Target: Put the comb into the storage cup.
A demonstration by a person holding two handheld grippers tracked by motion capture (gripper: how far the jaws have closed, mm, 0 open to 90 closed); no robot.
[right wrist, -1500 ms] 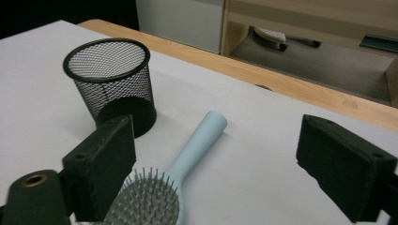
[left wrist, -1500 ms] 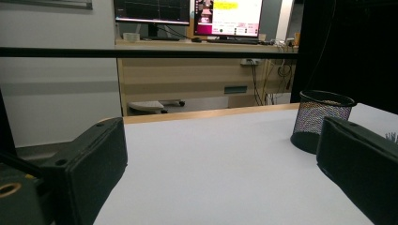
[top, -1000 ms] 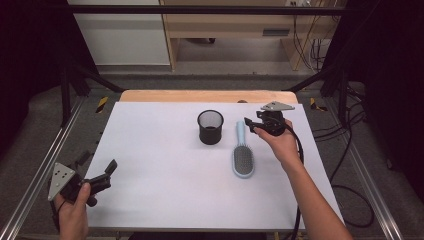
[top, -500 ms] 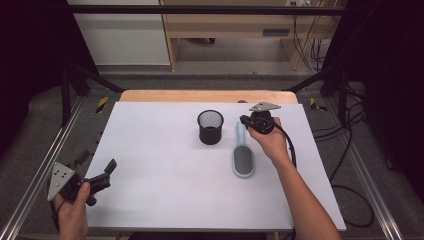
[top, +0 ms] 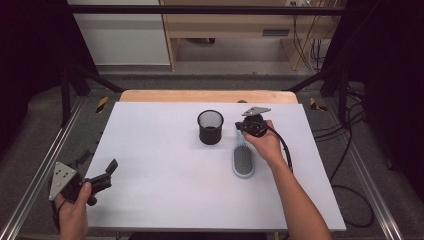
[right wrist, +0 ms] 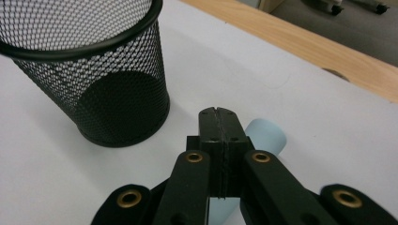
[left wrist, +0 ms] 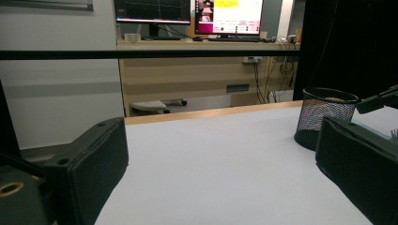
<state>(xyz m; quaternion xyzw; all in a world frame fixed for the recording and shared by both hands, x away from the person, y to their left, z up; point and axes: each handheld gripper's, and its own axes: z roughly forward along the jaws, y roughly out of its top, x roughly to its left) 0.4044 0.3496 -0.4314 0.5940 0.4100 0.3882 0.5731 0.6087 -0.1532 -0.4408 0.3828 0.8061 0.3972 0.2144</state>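
a: how does the right gripper point(top: 246, 126) stand?

b: in the right gripper view its jaws are pressed flat together, nothing between them. the pale blue handle of the hairbrush point(right wrist: 263, 137) lies right under the tips; whether they touch it, i cannot tell. in the high view it sits a little right of centre, over the handle end of the brush point(top: 243, 158), held by the right hand point(top: 265, 144).

a: and the left gripper point(top: 95, 175)?

b: lower left of the high view, near the table's left edge, jaws spread wide, holding nothing. in the left gripper view the two black jaws stand far apart at the frame's bottom corners with bare white surface between.

a: open room?

b: the white table point(top: 160, 170) is bare across the whole left and lower middle of the frame. the mesh cup point(top: 210, 127) stands upright just left of the right gripper, near but apart from the brush. a wooden strip point(top: 205, 96) runs along the table's far edge.

a: the count?

b: one mesh cup, one hairbrush, two grippers, two hands.
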